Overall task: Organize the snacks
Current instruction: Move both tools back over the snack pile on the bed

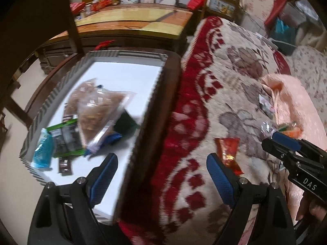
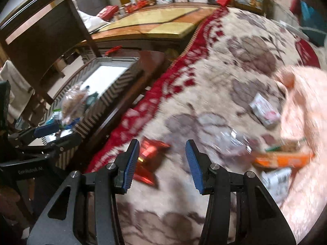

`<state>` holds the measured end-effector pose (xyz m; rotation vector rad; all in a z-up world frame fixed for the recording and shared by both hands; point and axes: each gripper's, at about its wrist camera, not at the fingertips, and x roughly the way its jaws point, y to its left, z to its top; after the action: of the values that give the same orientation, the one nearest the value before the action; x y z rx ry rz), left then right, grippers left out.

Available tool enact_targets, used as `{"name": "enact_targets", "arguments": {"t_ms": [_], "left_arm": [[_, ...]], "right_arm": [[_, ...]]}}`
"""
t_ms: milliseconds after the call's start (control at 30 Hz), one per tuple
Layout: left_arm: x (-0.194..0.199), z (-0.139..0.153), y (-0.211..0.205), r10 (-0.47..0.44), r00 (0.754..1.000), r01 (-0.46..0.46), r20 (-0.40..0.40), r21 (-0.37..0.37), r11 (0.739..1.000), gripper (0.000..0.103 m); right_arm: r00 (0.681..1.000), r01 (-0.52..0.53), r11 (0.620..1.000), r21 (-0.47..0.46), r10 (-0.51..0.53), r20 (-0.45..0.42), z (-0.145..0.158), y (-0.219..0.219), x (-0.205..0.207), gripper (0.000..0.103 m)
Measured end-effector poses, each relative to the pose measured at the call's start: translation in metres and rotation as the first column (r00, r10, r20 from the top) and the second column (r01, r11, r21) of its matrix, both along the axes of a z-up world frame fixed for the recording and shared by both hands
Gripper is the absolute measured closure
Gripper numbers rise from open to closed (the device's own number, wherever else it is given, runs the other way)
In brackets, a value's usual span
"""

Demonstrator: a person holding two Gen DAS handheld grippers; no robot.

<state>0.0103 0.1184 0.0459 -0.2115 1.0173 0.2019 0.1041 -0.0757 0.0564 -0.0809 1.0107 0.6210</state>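
We are hovering both grippers empty over the blanket (image 2: 204, 81) — left gripper (image 1: 161, 180) jaws wide apart, right gripper (image 2: 162, 163) jaws half apart — with the red packet (image 2: 150, 159) lying just ahead of the right one, nearer it, long axis running away toward the box (image 1: 126, 75)

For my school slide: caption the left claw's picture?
Empty left claw hovers between the snack box and a red packet on the blanket.
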Motion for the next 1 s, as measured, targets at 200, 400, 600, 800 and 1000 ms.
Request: {"name": "enact_targets", "arguments": {"t_ms": [200, 400, 600, 800, 1000], "left_arm": [[0.011, -0.009, -0.029, -0.060, 0.998, 0.059, -0.027, -0.017, 0.998, 0.013], [0.027, -0.024, -0.051, -0.103, 0.993, 0.100, -0.064, -0.051, 0.994, 0.013], [0.039, -0.040, -0.065, -0.128, 0.987, 0.120, -0.098, -0.079, 0.990, 0.013], [0.049, -0.050, -0.068, -0.124, 0.985, 0.112, -0.118, -0.105, 0.988, 0.013], [0.059, -0.054, -0.069, -0.121, 0.984, 0.108, -0.130, -0.108, 0.988, 0.013]], "right_arm": [[0.998, 0.060, 0.998, -0.002, -0.060, -0.030, -0.013, -0.038, -0.004, 0.056], [0.992, 0.114, 0.993, -0.010, -0.115, -0.050, -0.025, -0.072, -0.008, 0.056], [0.984, 0.168, 0.986, 0.001, -0.167, -0.062, -0.030, -0.096, -0.003, 0.050], [0.993, 0.119, 0.992, -0.051, -0.120, -0.017, -0.027, -0.096, 0.008, 0.044], [0.993, 0.117, 0.993, -0.033, -0.117, -0.014, -0.022, -0.088, 0.025, 0.042]]}}
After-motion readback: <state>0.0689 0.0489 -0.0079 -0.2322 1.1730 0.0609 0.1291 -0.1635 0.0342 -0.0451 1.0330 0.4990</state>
